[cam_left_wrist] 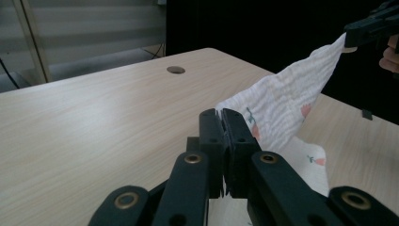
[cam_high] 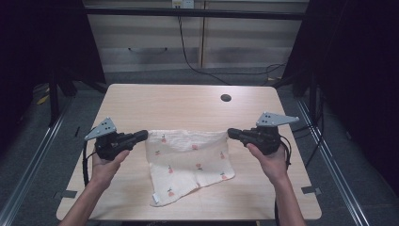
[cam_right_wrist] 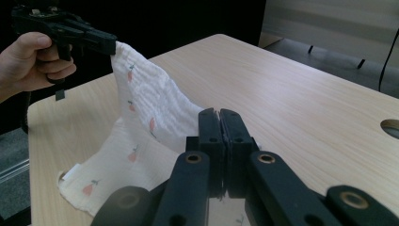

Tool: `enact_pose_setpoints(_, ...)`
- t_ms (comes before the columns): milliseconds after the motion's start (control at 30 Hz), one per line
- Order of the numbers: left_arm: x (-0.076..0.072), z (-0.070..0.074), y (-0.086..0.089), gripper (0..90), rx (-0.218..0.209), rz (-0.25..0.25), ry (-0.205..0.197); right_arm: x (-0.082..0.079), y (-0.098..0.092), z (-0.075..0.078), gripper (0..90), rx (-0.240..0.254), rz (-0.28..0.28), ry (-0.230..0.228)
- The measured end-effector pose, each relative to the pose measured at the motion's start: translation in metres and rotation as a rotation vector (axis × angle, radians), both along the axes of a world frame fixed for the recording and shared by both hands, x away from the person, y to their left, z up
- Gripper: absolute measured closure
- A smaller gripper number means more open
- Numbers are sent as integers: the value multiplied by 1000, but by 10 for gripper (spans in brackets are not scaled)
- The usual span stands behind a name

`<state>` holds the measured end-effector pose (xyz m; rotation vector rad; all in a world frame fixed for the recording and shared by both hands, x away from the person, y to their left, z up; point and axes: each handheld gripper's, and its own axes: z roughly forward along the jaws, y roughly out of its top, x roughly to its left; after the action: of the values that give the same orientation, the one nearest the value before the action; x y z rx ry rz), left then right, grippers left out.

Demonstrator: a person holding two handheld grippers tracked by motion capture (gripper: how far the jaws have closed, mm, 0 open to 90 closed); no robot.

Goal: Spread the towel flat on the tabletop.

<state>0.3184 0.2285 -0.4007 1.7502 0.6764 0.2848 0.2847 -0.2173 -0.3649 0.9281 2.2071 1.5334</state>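
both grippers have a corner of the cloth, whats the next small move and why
Probably lift both a bit higher: left gripper and right gripper each pinch a top corner of the cloth, but its lower part lies rumpled on the table.

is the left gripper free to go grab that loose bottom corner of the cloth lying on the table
Probably not as things stand. The left gripper is shut on one top corner of the cloth, and the right gripper holds the other. The path over the table to the bottom corner looks open, but it would have to let go first.
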Motion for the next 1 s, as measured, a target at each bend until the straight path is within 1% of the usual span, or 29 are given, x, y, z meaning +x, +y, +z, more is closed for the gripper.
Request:
enact_pose_setpoints(33,-1,2,0,879,0,-4,-9,-3,0,2,888,1,2,-3)
enact_pose_setpoints(100,-2,4,0,880,-8,-13,-11,-8,-1,7,887,-5,1,-8)
enact_pose_setpoints(133,-4,5,0,880,-4,-9,-12,-11,-2,9,887,-3,1,-8)
enact_pose_setpoints(200,-5,8,0,880,-14,-15,-18,-16,-4,13,887,-3,-6,-12)
enact_pose_setpoints(267,-7,11,0,880,-14,-8,-24,-25,-7,18,888,-6,-13,-16)
enact_pose_setpoints(367,-8,14,-2,880,-16,-27,-35,-39,-13,22,888,-21,-26,-21)
enact_pose_setpoints(467,-6,14,-10,879,-8,-37,-34,-50,-15,26,889,-31,-60,-36)
enact_pose_setpoints(533,-4,15,-16,880,-8,-38,-37,-54,-12,30,889,-27,-64,-43)
enact_pose_setpoints(600,-1,16,-20,880,2,-44,-39,-55,-8,35,889,-33,-58,-52)
enact_pose_setpoints(667,6,14,-22,880,5,-31,-33,-47,-8,35,889,-45,-57,-53)
enact_pose_setpoints(700,10,11,-22,880,4,-15,-25,-39,-10,32,889,-46,-65,-44)
enact_pose_setpoints(733,15,7,-21,880,14,1,-15,-30,-13,27,889,-40,-75,-32)
enact_pose_setpoints(833,27,-8,-20,879,29,32,28,-3,-24,7,889,-26,-94,4)
enact_pose_setpoints(867,30,-13,-19,880,29,33,44,4,-26,-1,889,-18,-92,18)
enact_pose_setpoints(900,32,-17,-19,879,41,42,49,11,-27,-9,889,-20,-91,23)
enact_pose_setpoints(933,34,-20,-19,880,61,55,50,16,-27,-17,889,-12,-85,26)
enact_pose_setpoints(967,35,-22,-20,879,66,56,56,22,-27,-24,889,-9,-87,41)
enact_pose_setpoints(1000,37,-24,-21,879,70,60,63,28,-25,-31,889,-29,-90,55)
